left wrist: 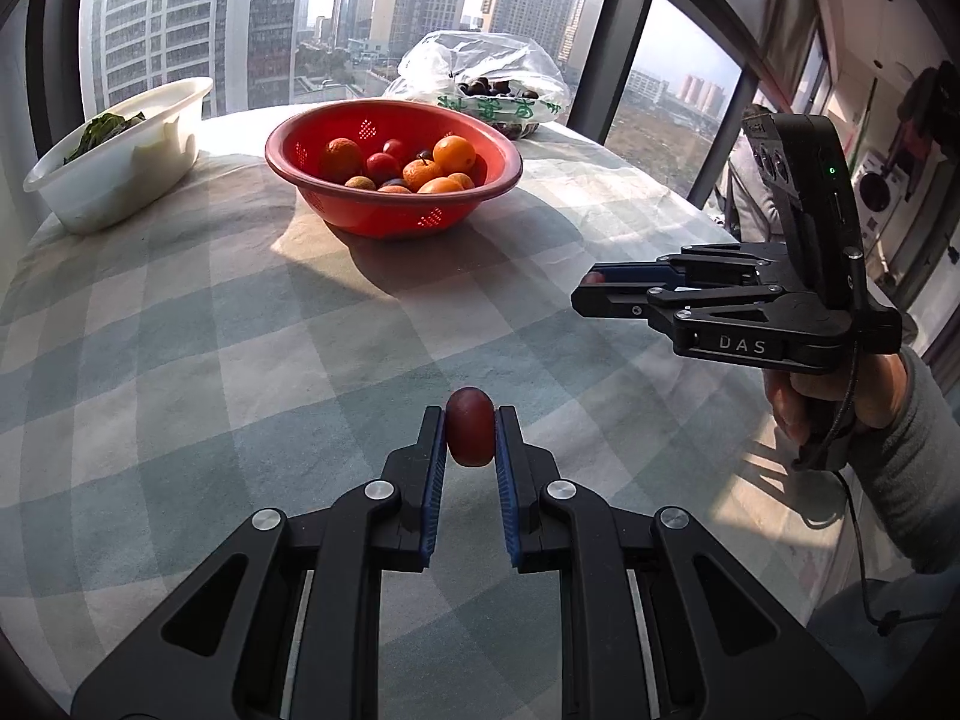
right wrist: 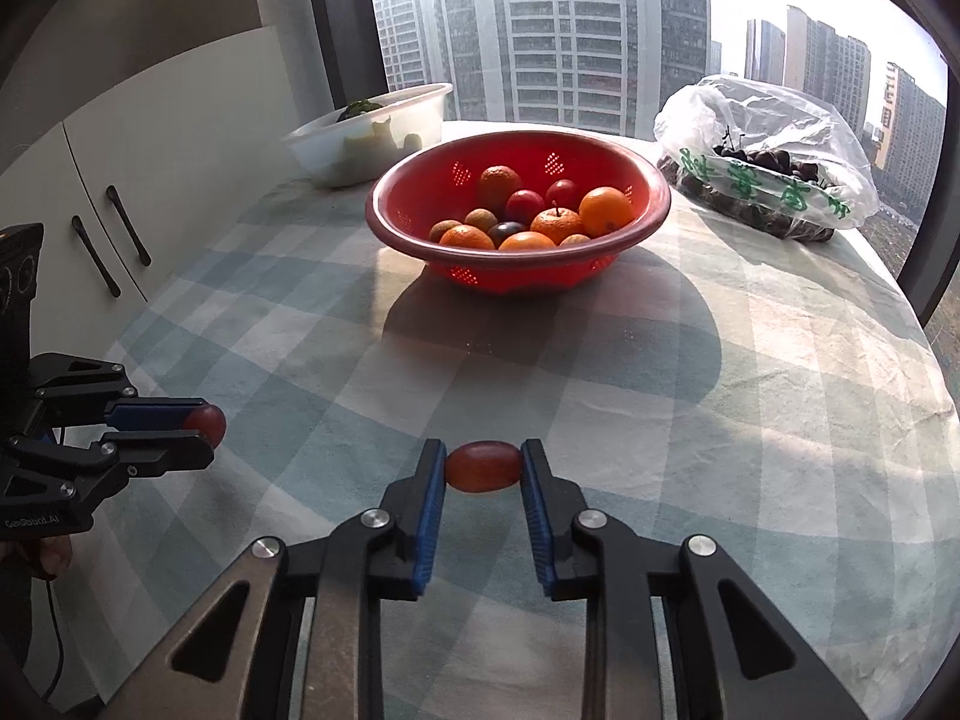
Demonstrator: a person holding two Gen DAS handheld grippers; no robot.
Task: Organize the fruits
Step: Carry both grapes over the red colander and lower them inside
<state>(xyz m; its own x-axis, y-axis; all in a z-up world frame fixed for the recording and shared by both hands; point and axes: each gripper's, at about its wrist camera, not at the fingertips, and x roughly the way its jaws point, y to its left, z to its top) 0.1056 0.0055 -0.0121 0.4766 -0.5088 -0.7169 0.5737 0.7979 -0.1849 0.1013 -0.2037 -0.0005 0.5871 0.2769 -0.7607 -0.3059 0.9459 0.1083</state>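
My left gripper (left wrist: 470,420) is shut on a small dark red oval fruit (left wrist: 470,434), held upright above the checked tablecloth. It also shows at the left of the right wrist view (right wrist: 207,427). My right gripper (right wrist: 483,456) is shut on a second dark red oval fruit (right wrist: 483,467), held crosswise above the cloth. That gripper shows at the right of the left wrist view (left wrist: 585,290). A red colander bowl (left wrist: 288,147) (right wrist: 384,222) at the table's far middle holds oranges, red plums and small brown fruits.
A white tub (left wrist: 120,180) (right wrist: 336,150) with green leaves stands at the far left. A clear plastic bag (left wrist: 486,66) (right wrist: 780,120) with dark cherries lies at the far right. White cabinet doors (right wrist: 90,192) flank the table's left. Windows stand behind the table.
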